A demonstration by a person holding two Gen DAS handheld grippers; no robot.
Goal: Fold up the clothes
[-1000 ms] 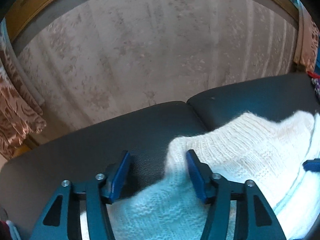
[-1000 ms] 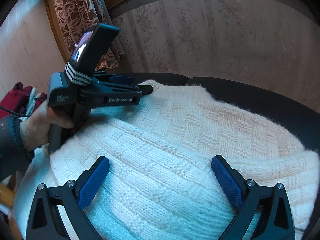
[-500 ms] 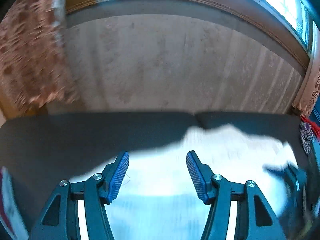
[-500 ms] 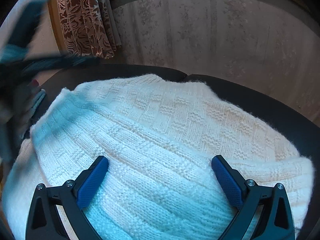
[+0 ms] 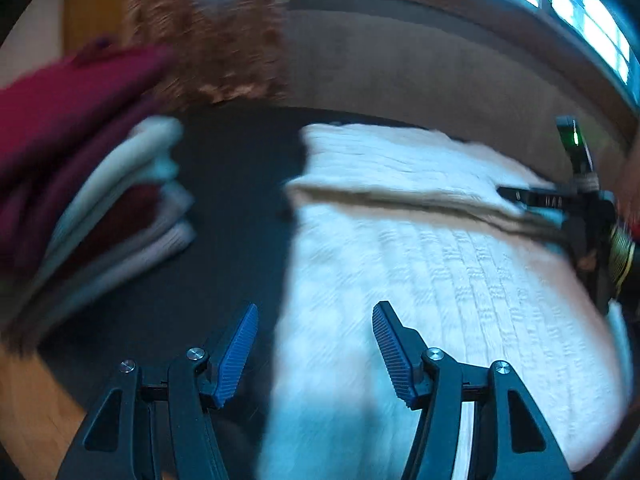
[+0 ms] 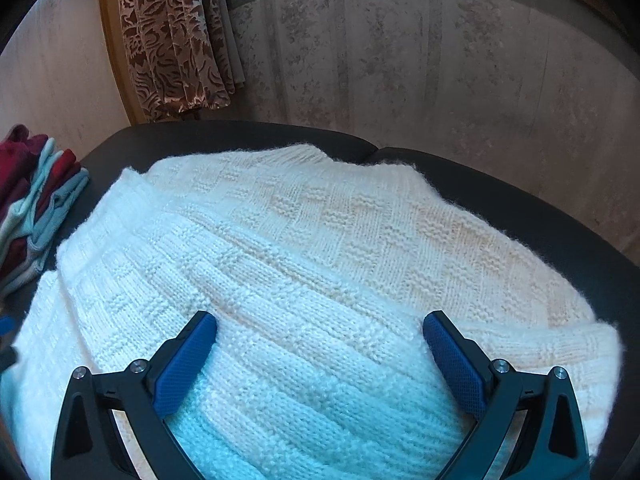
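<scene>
A white knitted sweater (image 6: 320, 248) lies folded on a dark padded surface (image 6: 500, 192). It also shows in the left wrist view (image 5: 440, 264), with a folded edge running across it. My right gripper (image 6: 320, 344) is open and empty, low over the sweater's near part. My left gripper (image 5: 316, 340) is open and empty, above the sweater's left edge. The right gripper's body (image 5: 576, 208) shows at the right of the left wrist view.
A stack of folded clothes in red, white and grey (image 5: 80, 200) sits on the dark surface left of the sweater, also in the right wrist view (image 6: 36, 208). A patterned curtain (image 6: 176, 36) and a wall (image 6: 400, 60) stand behind. Wooden floor (image 5: 36, 408) lies lower left.
My left gripper has swung away from the sweater's far corner to the left and back, so the clothes stack now shows. It has left the right wrist view. The right gripper has stayed put.
</scene>
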